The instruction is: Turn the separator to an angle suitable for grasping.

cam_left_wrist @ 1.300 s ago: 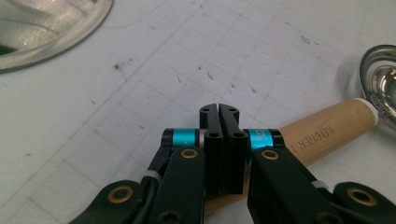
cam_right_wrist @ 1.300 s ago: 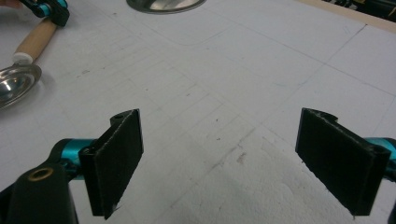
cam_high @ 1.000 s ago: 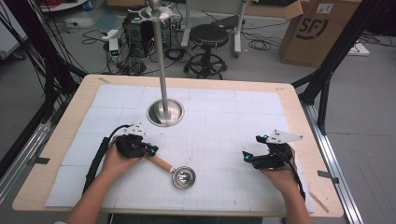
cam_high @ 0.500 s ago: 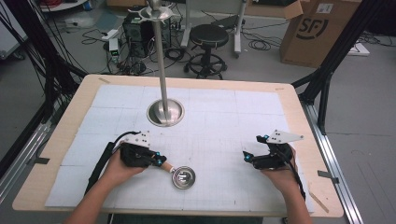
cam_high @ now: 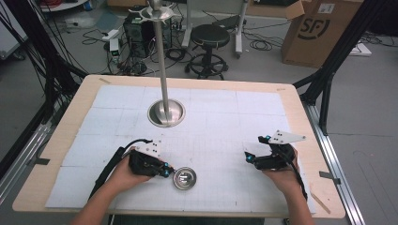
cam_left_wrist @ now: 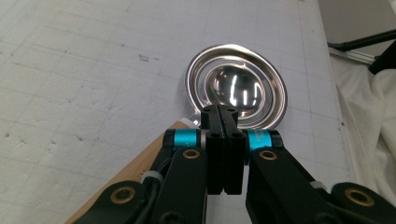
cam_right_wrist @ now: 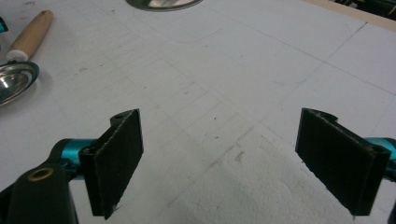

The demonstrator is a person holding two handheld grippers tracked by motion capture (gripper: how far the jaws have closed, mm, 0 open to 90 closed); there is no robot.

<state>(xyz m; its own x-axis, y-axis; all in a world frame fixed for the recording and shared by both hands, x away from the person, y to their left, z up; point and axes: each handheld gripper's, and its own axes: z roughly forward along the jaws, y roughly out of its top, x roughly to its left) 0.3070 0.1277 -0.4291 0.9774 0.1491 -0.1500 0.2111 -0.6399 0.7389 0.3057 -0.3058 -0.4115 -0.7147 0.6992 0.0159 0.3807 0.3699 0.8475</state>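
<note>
A steel ladle lies on the white mat near the table's front; its shiny bowl (cam_high: 184, 178) (cam_left_wrist: 236, 91) (cam_right_wrist: 13, 80) faces up. In the left gripper view its wooden handle (cam_left_wrist: 133, 170) runs under my left gripper (cam_high: 166, 171) (cam_left_wrist: 225, 112). That gripper's jaws are pressed together just over the handle's neck at the bowl's rim, with nothing seen between the pads. In the right gripper view the handle (cam_right_wrist: 30, 29) points away from the bowl. My right gripper (cam_high: 248, 158) (cam_right_wrist: 243, 154) rests on the mat at the right, open wide and holding nothing.
A tall metal pole on a round steel base (cam_high: 165, 112) (cam_right_wrist: 163, 3) stands at the mat's centre back. The white gridded mat (cam_high: 225, 117) covers most of the wooden table (cam_high: 300, 112). A stool, cables and a cardboard box sit on the floor beyond.
My left gripper has slid right and toward the front along the ladle's handle, now covering it up to the bowl. The ladle and the right gripper have stayed put.
</note>
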